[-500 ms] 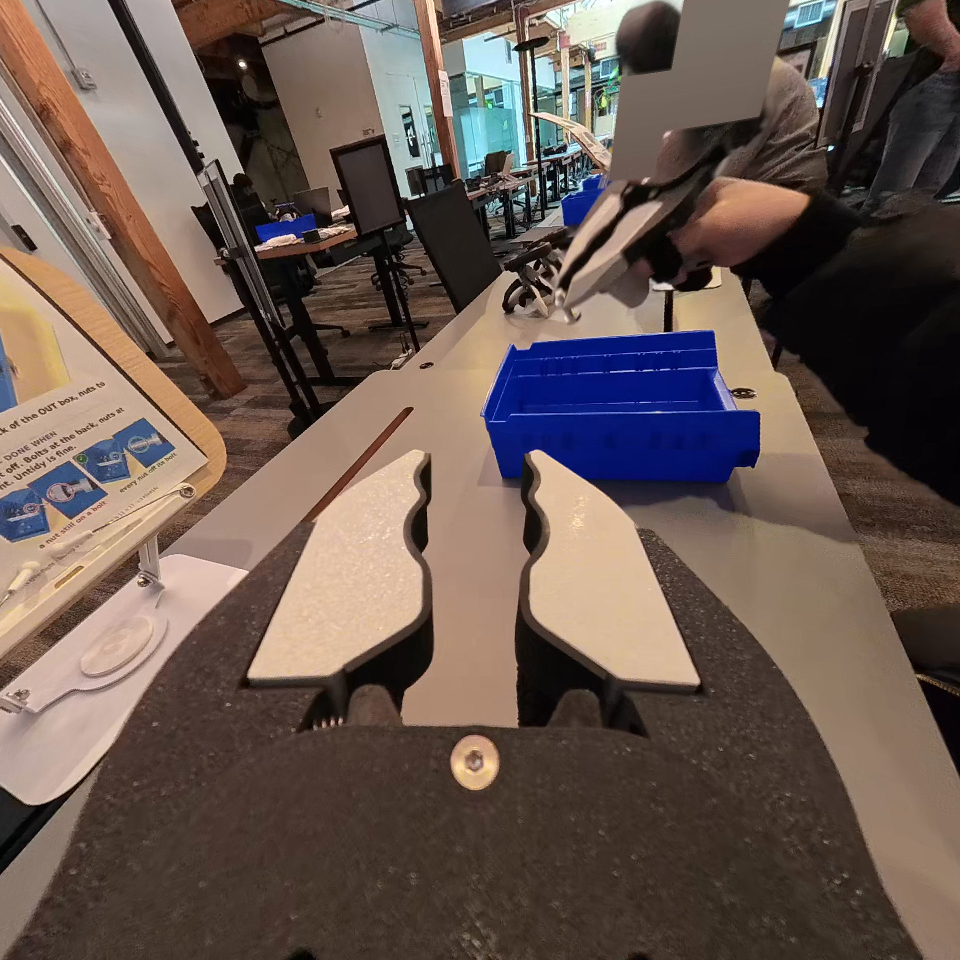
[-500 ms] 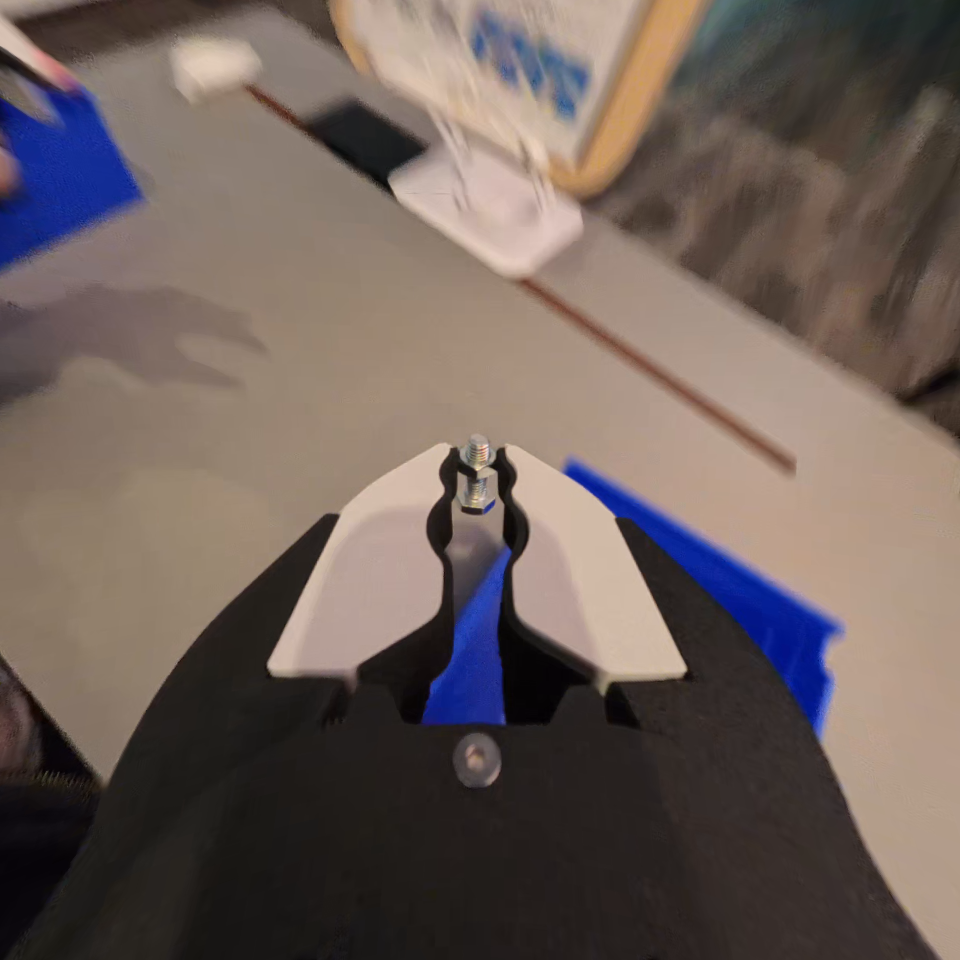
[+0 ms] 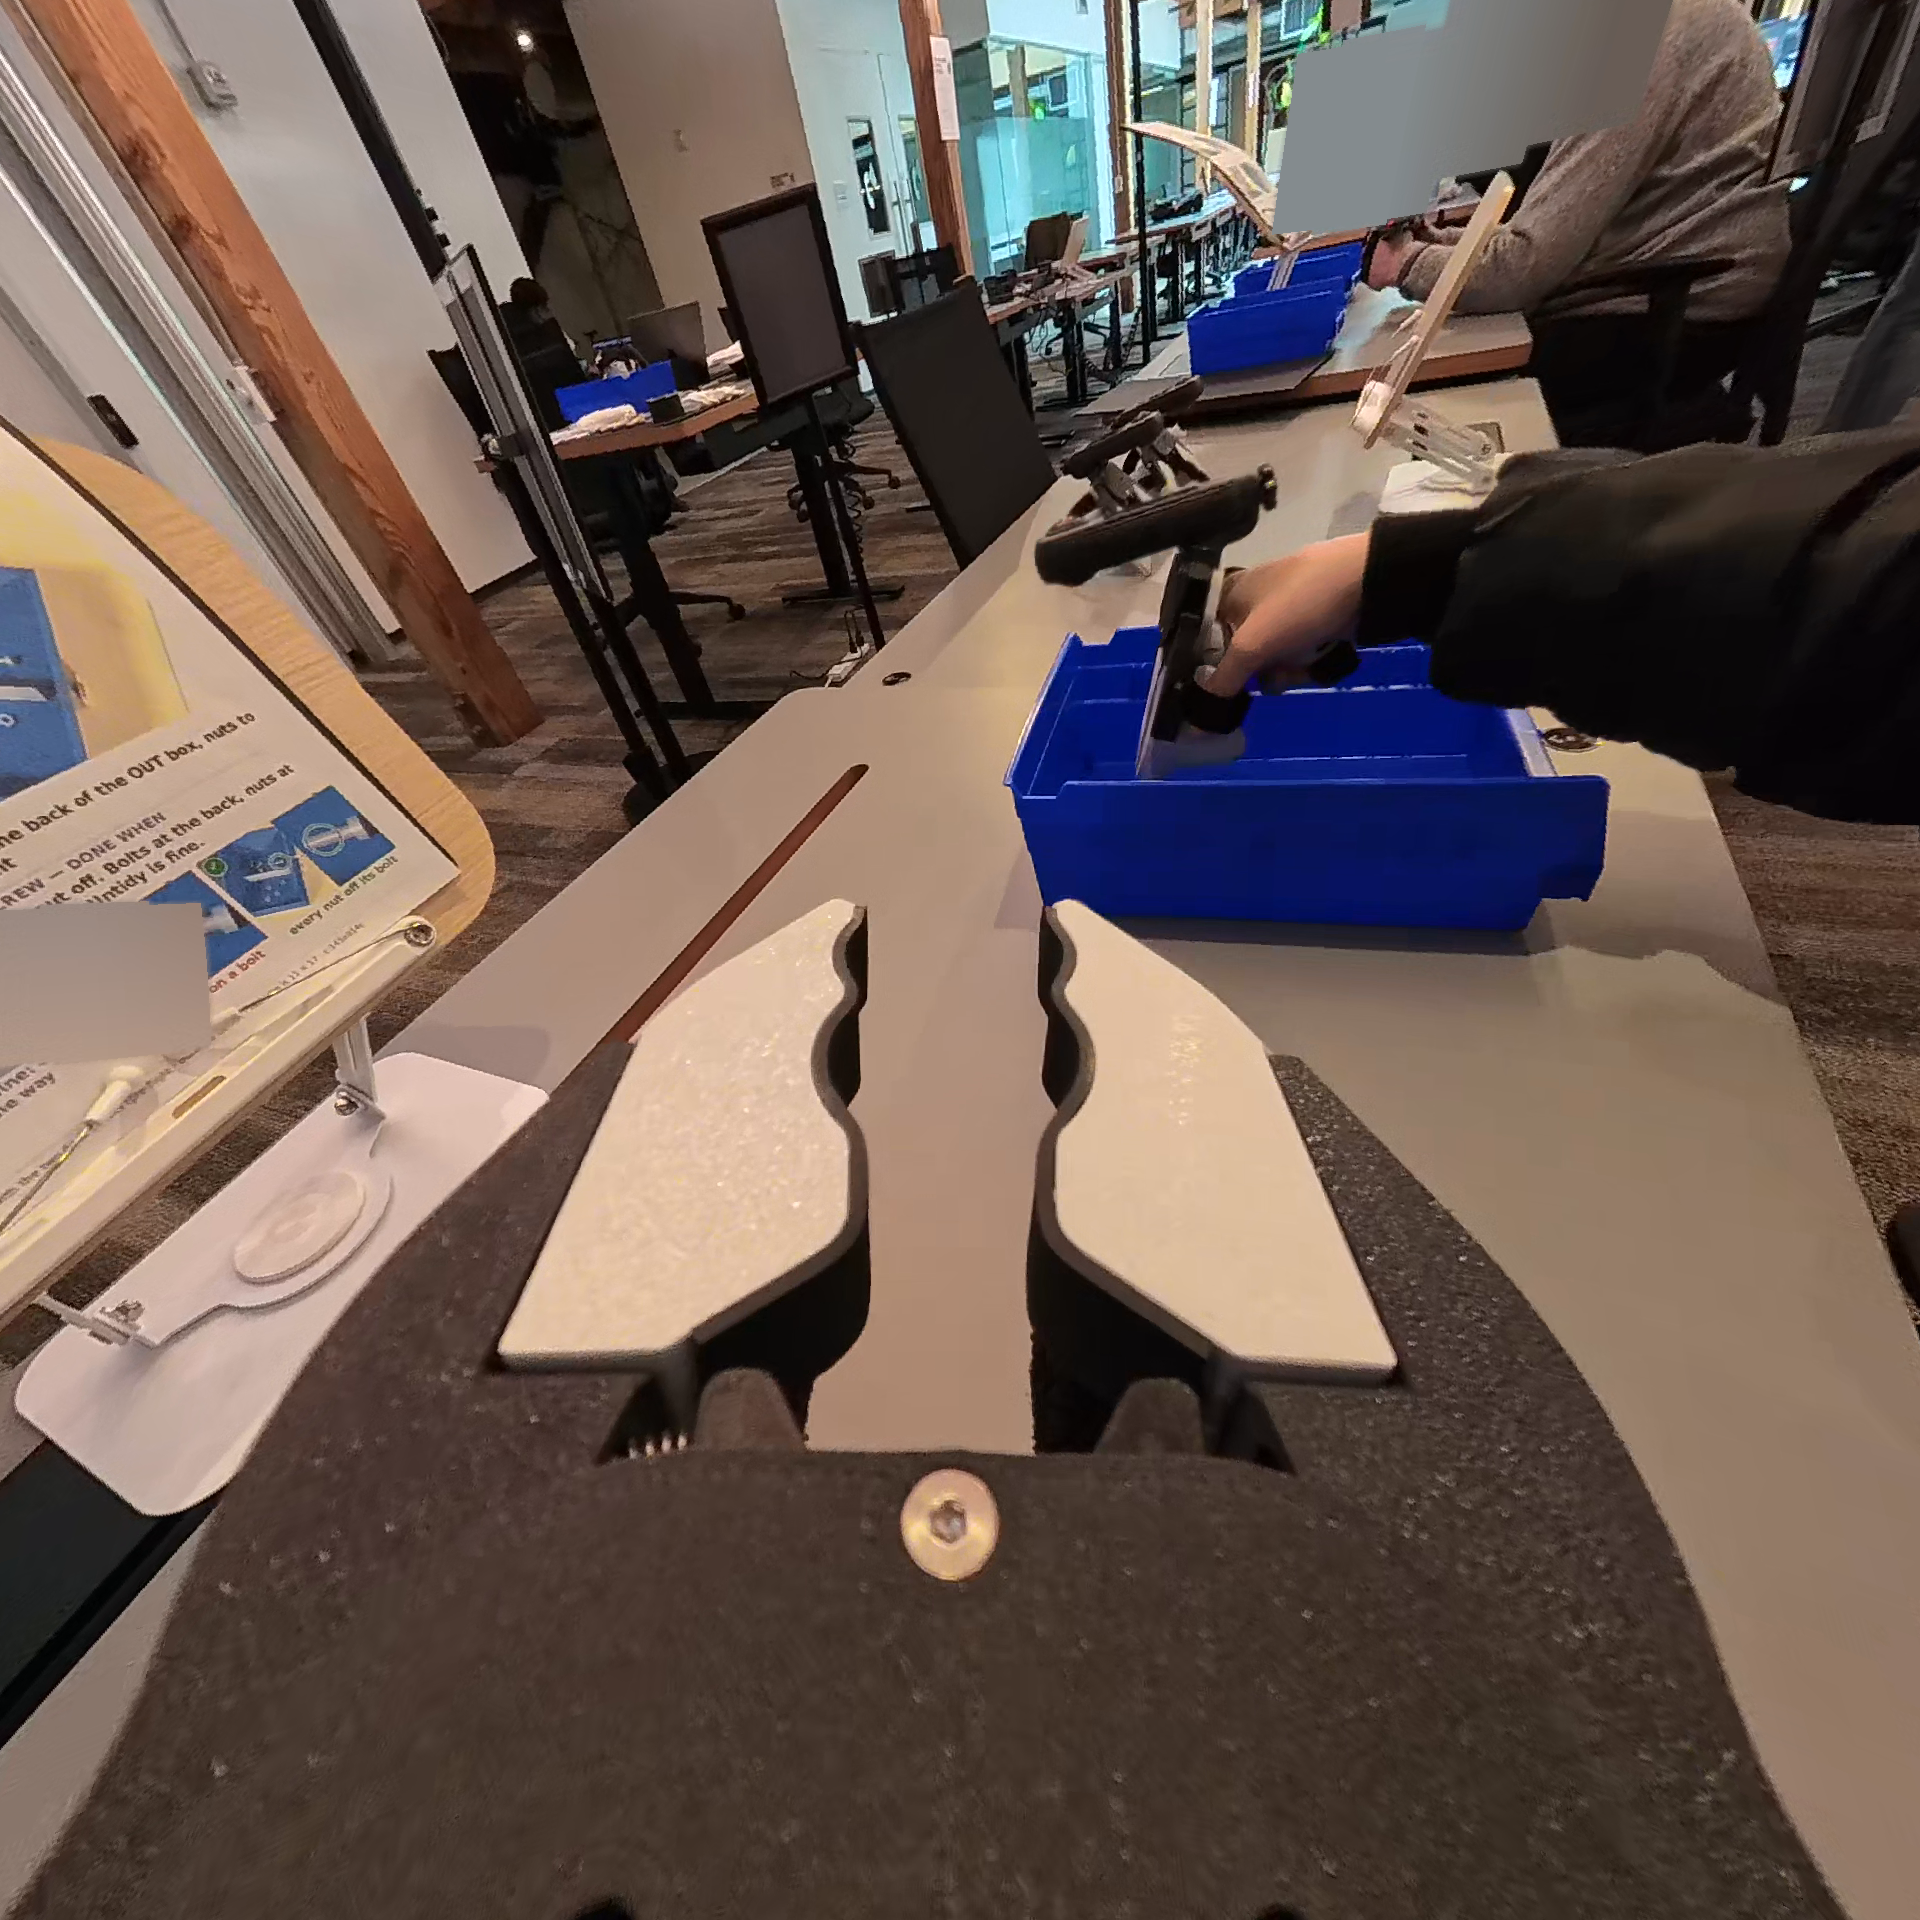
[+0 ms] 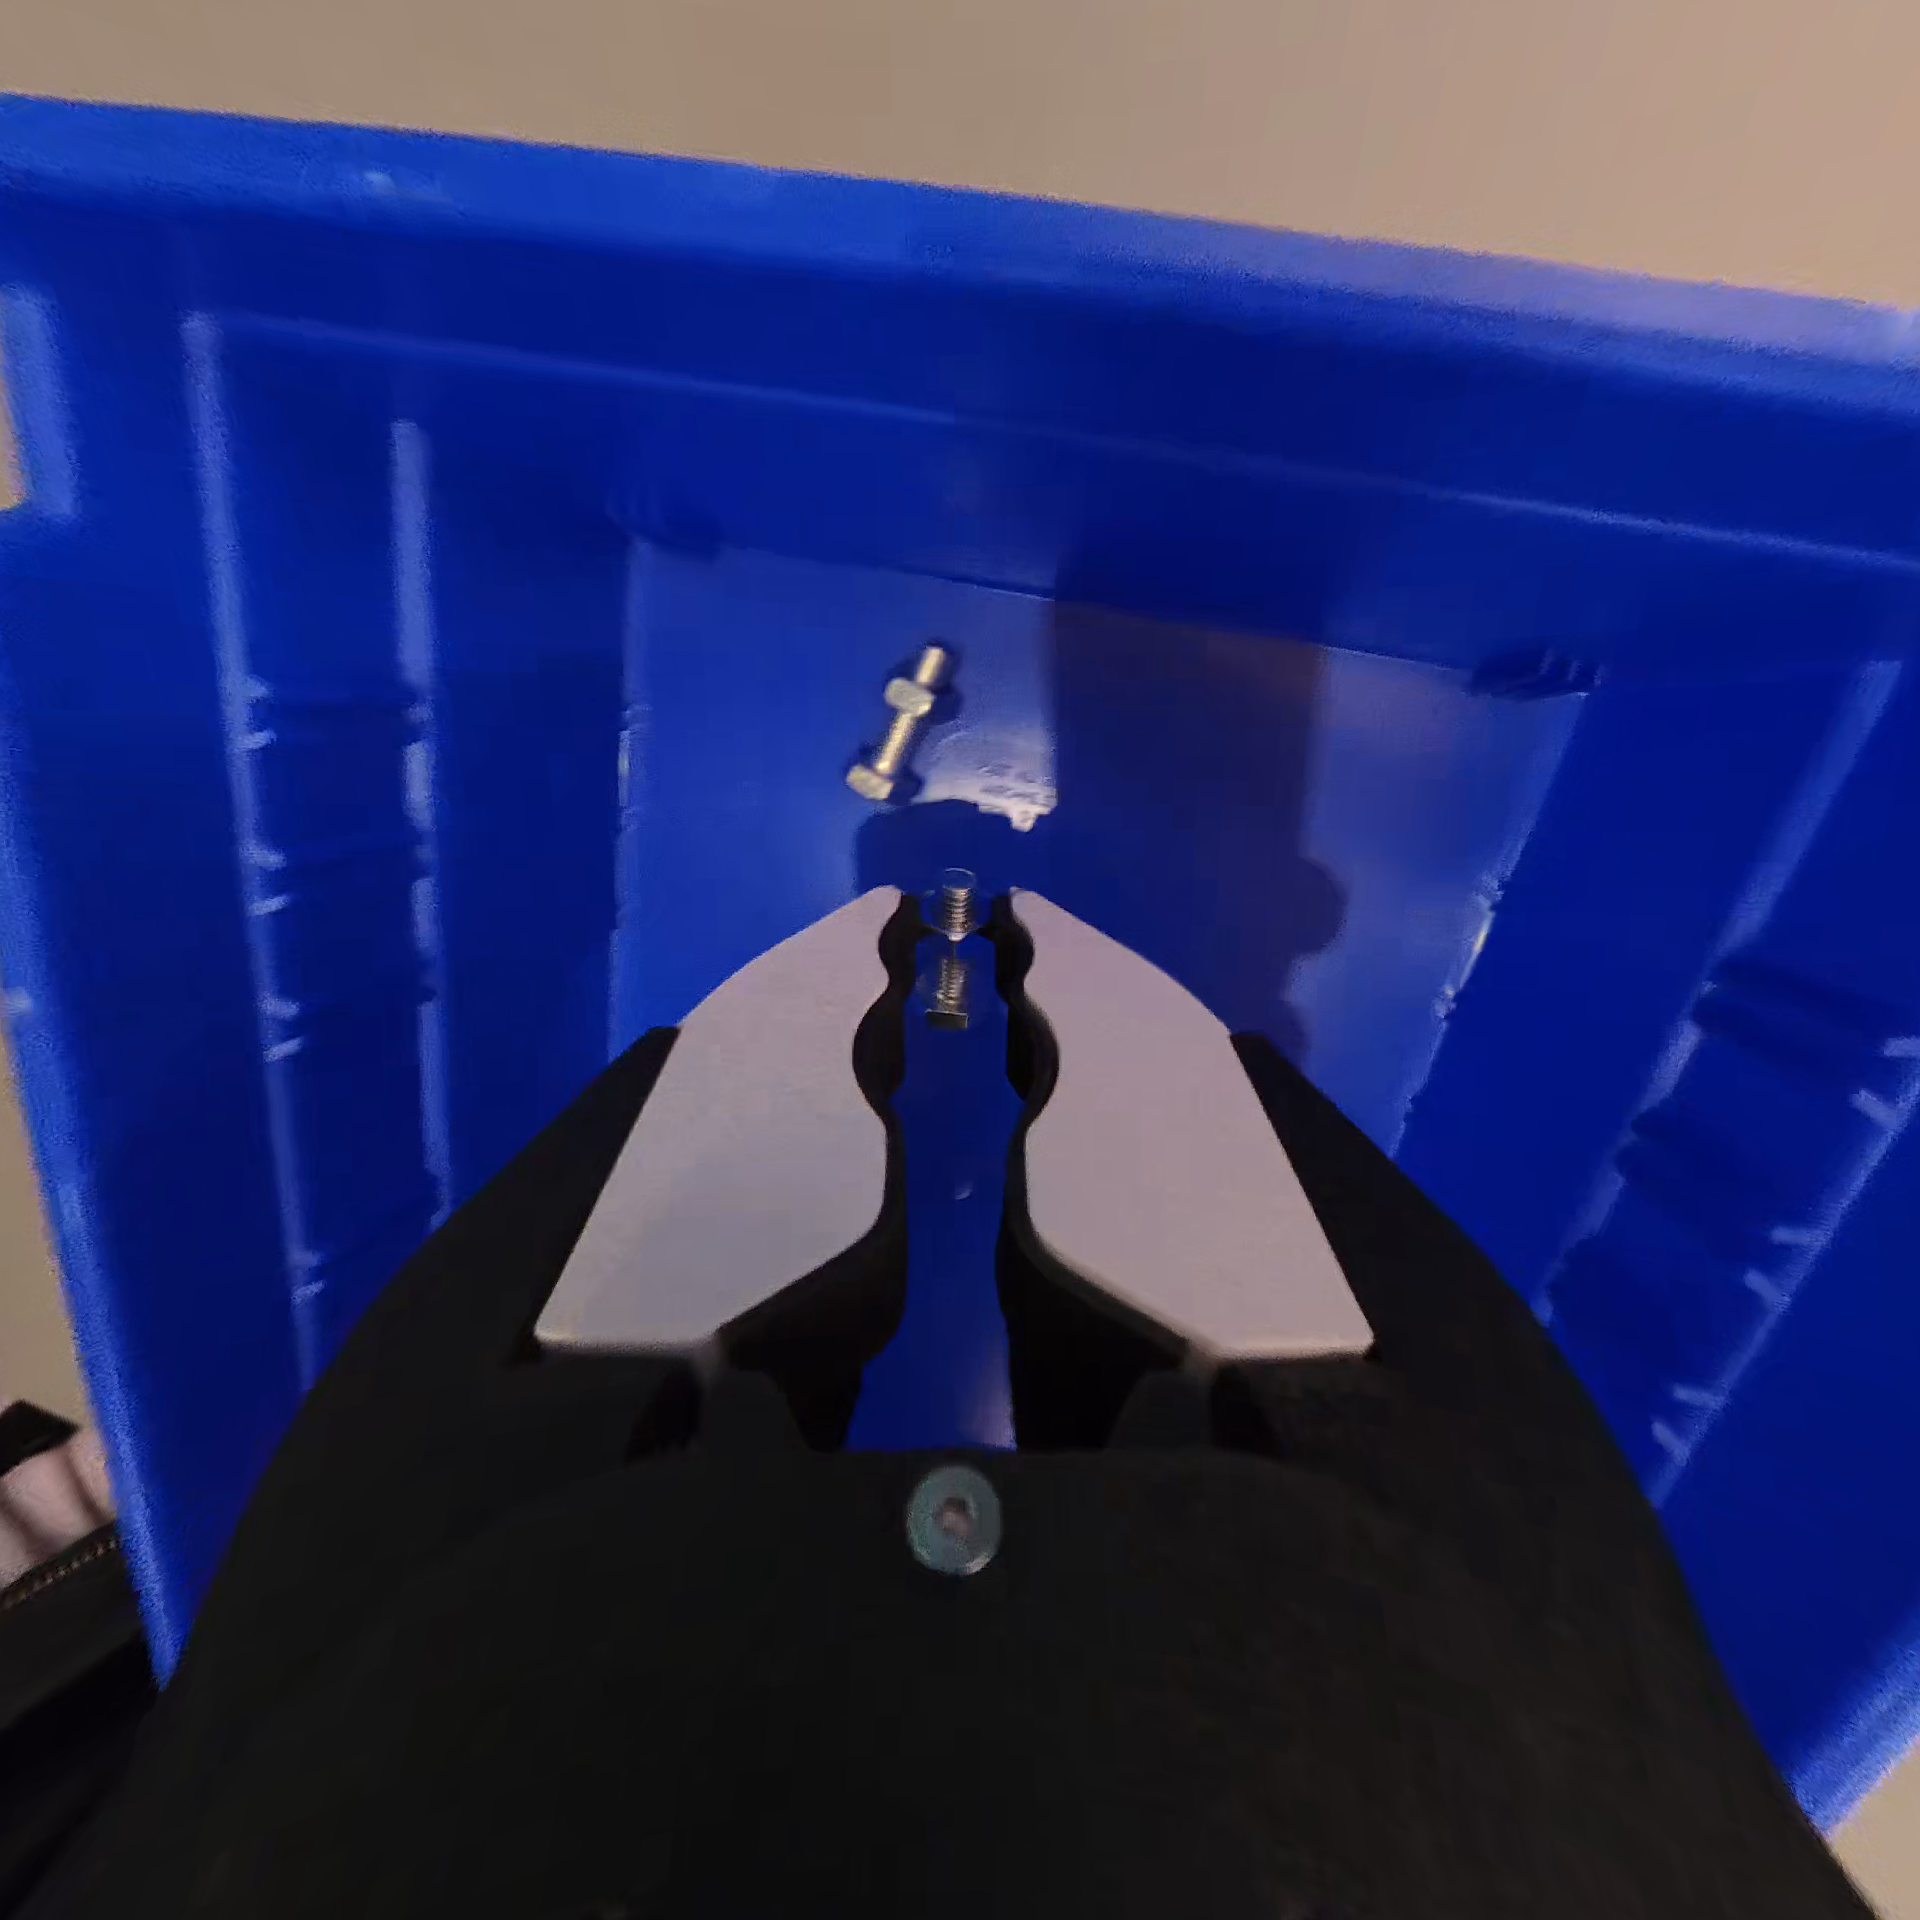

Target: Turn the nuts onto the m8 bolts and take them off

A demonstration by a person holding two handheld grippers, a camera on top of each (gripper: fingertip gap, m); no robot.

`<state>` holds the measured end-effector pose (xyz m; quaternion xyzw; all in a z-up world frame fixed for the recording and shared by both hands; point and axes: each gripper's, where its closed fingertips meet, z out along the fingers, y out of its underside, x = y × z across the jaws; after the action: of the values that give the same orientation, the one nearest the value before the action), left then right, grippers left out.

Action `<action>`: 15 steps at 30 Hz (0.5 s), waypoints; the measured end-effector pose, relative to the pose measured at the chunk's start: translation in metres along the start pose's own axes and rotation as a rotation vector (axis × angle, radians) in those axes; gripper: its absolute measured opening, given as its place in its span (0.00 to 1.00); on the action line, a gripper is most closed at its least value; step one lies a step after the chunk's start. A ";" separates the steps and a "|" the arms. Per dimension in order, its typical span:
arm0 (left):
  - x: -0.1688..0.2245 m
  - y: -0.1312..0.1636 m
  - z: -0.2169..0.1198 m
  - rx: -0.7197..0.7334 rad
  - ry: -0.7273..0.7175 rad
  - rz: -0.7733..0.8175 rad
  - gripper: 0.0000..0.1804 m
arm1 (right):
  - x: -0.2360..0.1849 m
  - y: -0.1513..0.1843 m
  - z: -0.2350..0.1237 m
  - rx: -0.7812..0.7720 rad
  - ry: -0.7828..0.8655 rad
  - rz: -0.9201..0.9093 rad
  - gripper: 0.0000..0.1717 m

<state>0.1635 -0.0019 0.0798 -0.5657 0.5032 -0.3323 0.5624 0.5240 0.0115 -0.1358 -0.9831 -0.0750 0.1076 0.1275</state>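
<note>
Printed instruction card [image 3: 156, 831], left side

Two silver bolts with nuts, both at the blue bin

One bolt [image 4: 953, 961], its nut [image 4: 954, 928] threaded near the tip, is clamped at the nut between the right gripper [image 4: 954, 914] fingertips, head toward the camera, above the bin [image 4: 727, 436] floor. A second nutted bolt [image 4: 900, 725] lies tilted on the floor just beyond.
</note>
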 end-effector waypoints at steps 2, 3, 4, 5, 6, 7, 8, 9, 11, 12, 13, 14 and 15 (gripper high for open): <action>0.001 0.001 0.001 -0.007 0.003 0.001 0.17 | 0.009 0.001 0.007 -0.033 0.022 0.012 0.09; 0.002 0.003 0.002 -0.013 0.005 0.003 0.17 | 0.011 0.001 0.010 -0.042 0.023 0.008 0.08; 0.002 0.004 0.003 -0.018 0.003 0.006 0.17 | 0.010 0.001 0.013 -0.050 0.013 0.005 0.08; 0.002 0.004 0.004 -0.020 0.006 0.009 0.17 | 0.009 0.001 0.016 -0.055 0.001 0.004 0.08; 0.002 0.005 0.004 -0.023 0.008 0.008 0.17 | 0.008 0.000 0.019 -0.055 -0.004 -0.001 0.08; 0.002 0.005 0.005 -0.023 0.007 0.007 0.17 | 0.008 -0.001 0.021 -0.051 -0.005 -0.009 0.08; 0.002 0.005 0.005 -0.022 0.007 0.005 0.17 | 0.008 -0.003 0.022 -0.047 -0.004 -0.017 0.08; 0.002 0.006 0.005 -0.022 0.009 0.002 0.17 | 0.009 -0.004 0.023 -0.040 -0.002 -0.025 0.08; 0.001 0.006 0.004 -0.021 0.008 0.000 0.17 | 0.009 -0.006 0.024 -0.031 -0.008 -0.040 0.08; 0.001 0.005 0.004 -0.020 0.009 -0.001 0.17 | 0.009 -0.007 0.025 -0.027 -0.013 -0.040 0.08; 0.000 0.005 0.003 -0.017 0.007 -0.002 0.18 | 0.009 -0.008 0.025 -0.023 -0.017 -0.036 0.08; -0.001 0.004 0.002 -0.013 0.003 -0.004 0.18 | 0.009 -0.008 0.025 -0.016 -0.021 -0.035 0.08; -0.001 0.003 0.001 -0.008 0.001 -0.006 0.18 | 0.010 -0.009 0.024 -0.009 -0.019 -0.036 0.08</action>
<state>0.1638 0.0003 0.0771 -0.5692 0.5032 -0.3324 0.5589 0.5271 0.0273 -0.1585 -0.9812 -0.0942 0.1141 0.1243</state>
